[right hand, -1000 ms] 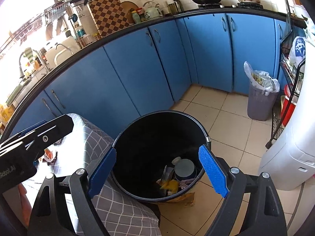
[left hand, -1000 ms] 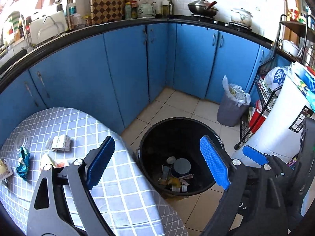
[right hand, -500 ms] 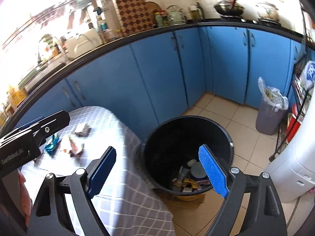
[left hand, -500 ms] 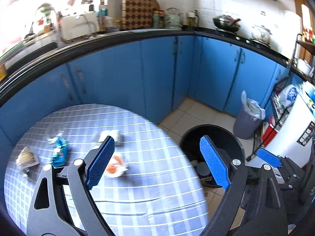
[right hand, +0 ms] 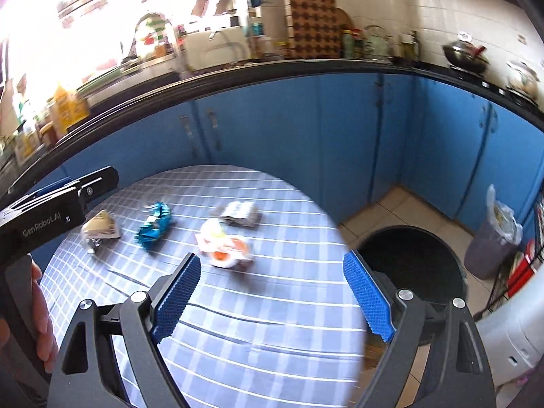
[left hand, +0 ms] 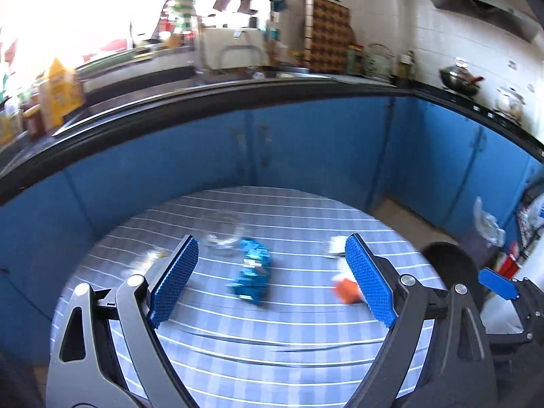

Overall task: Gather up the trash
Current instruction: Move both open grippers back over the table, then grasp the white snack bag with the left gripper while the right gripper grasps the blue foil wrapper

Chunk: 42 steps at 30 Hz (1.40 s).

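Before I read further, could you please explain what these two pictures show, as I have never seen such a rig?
A person holds two handheld grippers, each with a fisheye camera looking along its blue-padded fingers. The left gripper and the right gripper are both open and hold nothing. In the right view the left gripper also shows at the left edge. Below lies a round table with a checked cloth. On it lie four bits of trash: a blue wrapper, an orange-and-white wrapper, a tan packet and a crumpled grey wrapper. A black bin stands beside the table.
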Motion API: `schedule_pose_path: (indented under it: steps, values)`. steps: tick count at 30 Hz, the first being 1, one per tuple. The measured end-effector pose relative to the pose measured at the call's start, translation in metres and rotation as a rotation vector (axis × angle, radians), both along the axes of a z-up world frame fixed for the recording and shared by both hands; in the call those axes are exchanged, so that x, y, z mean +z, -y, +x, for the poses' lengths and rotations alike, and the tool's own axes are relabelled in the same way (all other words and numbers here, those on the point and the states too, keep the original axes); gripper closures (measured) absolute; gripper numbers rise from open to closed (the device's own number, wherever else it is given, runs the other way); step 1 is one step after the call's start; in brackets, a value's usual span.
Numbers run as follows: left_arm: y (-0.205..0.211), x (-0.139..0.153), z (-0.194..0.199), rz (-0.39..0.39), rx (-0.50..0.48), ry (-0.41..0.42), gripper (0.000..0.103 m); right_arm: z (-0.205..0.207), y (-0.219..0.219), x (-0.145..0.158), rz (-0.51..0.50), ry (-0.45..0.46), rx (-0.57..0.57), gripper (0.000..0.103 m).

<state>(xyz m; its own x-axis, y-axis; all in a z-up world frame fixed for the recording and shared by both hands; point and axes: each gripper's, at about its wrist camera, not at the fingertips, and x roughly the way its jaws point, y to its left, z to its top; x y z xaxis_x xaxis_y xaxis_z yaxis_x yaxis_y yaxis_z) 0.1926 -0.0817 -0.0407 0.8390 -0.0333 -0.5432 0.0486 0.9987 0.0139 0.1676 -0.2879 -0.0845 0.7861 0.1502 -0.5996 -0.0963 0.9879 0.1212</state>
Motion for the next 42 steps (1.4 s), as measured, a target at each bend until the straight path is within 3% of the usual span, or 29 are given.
schedule_pose_path:
  steps: [5,11,15,18,28,32,34,36,37,42]
  values:
    - [-0.060,-0.009,0.009,-0.010,0.070,-0.006,0.018,0.016,-0.054,-0.003,-0.042,-0.011,0.061,0.019]
    - [-0.110,-0.030,0.023,-0.041,0.103,-0.069,0.028,0.039,-0.102,-0.009,-0.062,-0.030,0.112,0.019]
    - [-0.122,-0.043,0.030,-0.040,0.085,-0.093,0.033,0.054,-0.127,-0.018,-0.060,-0.051,0.136,0.019]
    - [-0.126,-0.052,0.037,-0.036,0.054,-0.111,0.042,0.070,-0.142,-0.027,-0.053,-0.083,0.152,0.019]
    - [-0.133,-0.076,0.069,-0.042,-0.008,-0.172,0.053,0.111,-0.167,-0.050,-0.033,-0.155,0.164,0.019]
    - [-0.131,-0.082,0.074,-0.039,-0.017,-0.184,0.065,0.120,-0.172,-0.058,-0.036,-0.171,0.171,0.020]
    - [-0.132,-0.084,0.074,-0.049,-0.022,-0.189,0.068,0.121,-0.174,-0.061,-0.043,-0.177,0.179,0.024]
    - [-0.131,-0.086,0.075,-0.057,-0.030,-0.197,0.073,0.124,-0.177,-0.067,-0.049,-0.206,0.201,0.050]
    - [-0.131,-0.086,0.075,-0.064,-0.034,-0.197,0.077,0.125,-0.177,-0.068,-0.049,-0.217,0.209,0.055]
    - [-0.132,-0.083,0.072,-0.096,-0.061,-0.194,0.091,0.118,-0.179,-0.066,-0.064,-0.185,0.217,0.059]
